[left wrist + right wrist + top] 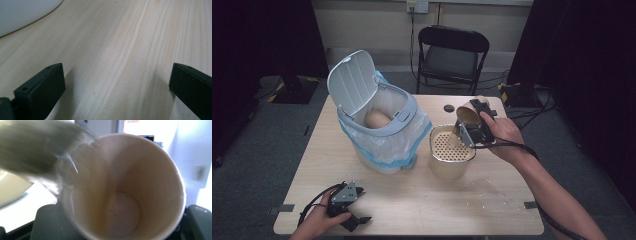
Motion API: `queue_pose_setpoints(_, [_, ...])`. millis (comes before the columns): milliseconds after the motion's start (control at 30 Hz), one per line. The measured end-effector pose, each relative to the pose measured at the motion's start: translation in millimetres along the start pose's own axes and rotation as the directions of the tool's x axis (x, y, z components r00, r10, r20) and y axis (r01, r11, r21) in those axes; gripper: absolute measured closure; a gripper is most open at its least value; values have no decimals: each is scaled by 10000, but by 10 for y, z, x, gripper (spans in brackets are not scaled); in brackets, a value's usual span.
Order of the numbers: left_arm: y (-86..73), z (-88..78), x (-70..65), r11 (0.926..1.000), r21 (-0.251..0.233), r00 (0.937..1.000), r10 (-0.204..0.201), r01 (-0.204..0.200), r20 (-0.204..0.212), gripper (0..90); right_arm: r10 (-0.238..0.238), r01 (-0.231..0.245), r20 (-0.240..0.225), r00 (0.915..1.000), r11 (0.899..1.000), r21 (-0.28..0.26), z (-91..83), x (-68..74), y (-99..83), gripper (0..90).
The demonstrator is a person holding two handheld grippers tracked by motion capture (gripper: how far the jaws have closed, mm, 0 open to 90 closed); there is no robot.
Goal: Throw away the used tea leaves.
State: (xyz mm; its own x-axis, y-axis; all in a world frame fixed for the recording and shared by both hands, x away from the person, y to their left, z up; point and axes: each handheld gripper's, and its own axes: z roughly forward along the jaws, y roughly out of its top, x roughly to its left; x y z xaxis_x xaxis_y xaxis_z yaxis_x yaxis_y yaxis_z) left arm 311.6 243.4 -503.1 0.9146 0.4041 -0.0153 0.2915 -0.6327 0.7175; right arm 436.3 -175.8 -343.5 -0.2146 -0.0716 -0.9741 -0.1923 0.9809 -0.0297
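Your right gripper has its fingers pinched on a paper cup, which hangs tilted mouth-down over the strainer container at about 3 o'clock from the lined bin. The right gripper view looks into the cup: it is almost empty, with a pale patch at the bottom. Judge it light, thin-walled and easy to crush, so hold it around the mid wall with gentle pressure, away from the soft rim. A wet wall may turn slippery. Your left gripper rests on the counter at about 7 o'clock from the bin, fingers spread wide, with nothing between them but bare wood.
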Motion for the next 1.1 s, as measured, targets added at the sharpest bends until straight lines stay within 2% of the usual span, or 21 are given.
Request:
queue_pose_setpoints(133, [0, 0, 0, 10000, 3, 10000, 3, -3, -2, 0, -342, 327, 459, 9984, 9989, 331, -16, -3, 19, 321])
queue_pose_setpoints(167, [0, 0, 0, 10000, 4, 10000, 6, -6, -2, 0, -259, 253, 319, 9992, 9995, 187, -15, -15, 18, 321])
queue_pose_setpoints(300, [0, 0, 0, 10000, 0, 10000, 1, -1, -2, 0, 13, -15, 270, 9996, 10000, 62, -24, -28, 27, 321])
queue_pose_setpoints(467, [0, 0, 0, 10000, -2, 10000, 1, -1, -1, 0, -739, 728, 811, 9940, 9972, 162, -49, -12, 93, 321])
queue_pose_setpoints(567, [0, 0, 0, 10000, -1, 10000, -1, 1, 0, 0, -831, 823, 858, 9928, 9965, 137, -61, -2, 130, 321])
queue_pose_setpoints(633, [0, 0, 0, 10000, 2, 10000, 2, -2, -1, 0, -546, 543, 631, 9965, 9985, 66, -61, -17, 139, 320])
queue_pose_setpoints(700, [0, 0, 0, 10000, 1, 10000, 2, -2, -2, 0, 29, -28, 295, 9996, 10000, -57, -49, -54, 125, 320])
queue_pose_setpoints(733, [0, 0, 0, 10000, 0, 10000, 1, -1, -1, 0, 234, -232, 211, 9995, 9997, -102, -46, -67, 115, 320])
queue_pose_setpoints(767, [0, 0, 0, 10000, 1, 10000, 1, -1, -2, 0, 638, -637, 36, 9980, 9978, -165, -40, -87, 99, 320])
queue_pose_setpoints(800, [0, 0, 0, 10000, 0, 10000, 3, -3, -1, 0, 1155, -1162, -312, 9928, 9930, -208, -29, -113, 77, 320])
queue_pose_setpoints(833, [0, 0, 0, 10000, 1, 10000, 1, -1, -2, 0, 1657, -1669, -522, 9848, 9857, -209, -21, -125, 57, 320])
queue_pose_setpoints(867, [0, 0, 0, 10000, 0, 10000, 2, -2, -1, 0, 2159, -2183, -827, 9729, 9757, -200, -7, -153, 27, 319])
queue_pose_setpoints(933, [0, 0, 0, 10000, -1, 10000, 1, -1, 0, 0, 3297, -3358, -1568, 9310, 9418, -137, 23, -201, -41, 317])
queue_pose_setpoints(967, [0, 0, 0, 10000, 2, 10000, 2, -2, -2, 0, 3649, -3736, -1853, 9124, 9275, -131, 39, -218, -70, 317])
queue_pose_setpoints(1000, [0, 0, 0, 10000, 0, 10000, 1, -1, 0, 0, 4420, -4558, -2334, 8661, 8901, -60, 65, -242, -126, 317])
queue_pose_setpoints(1067, [0, 0, 0, 10000, 0, 10000, 2, -2, -2, 0, 5158, -5392, -2996, 8026, 8422, 52, 102, -269, -190, 316])
queue_pose_setpoints(1100, [0, 0, 0, 10000, 1, 10000, 2, -2, -1, 0, 5530, -5822, -3287, 7656, 8130, 115, 125, -279, -223, 315])
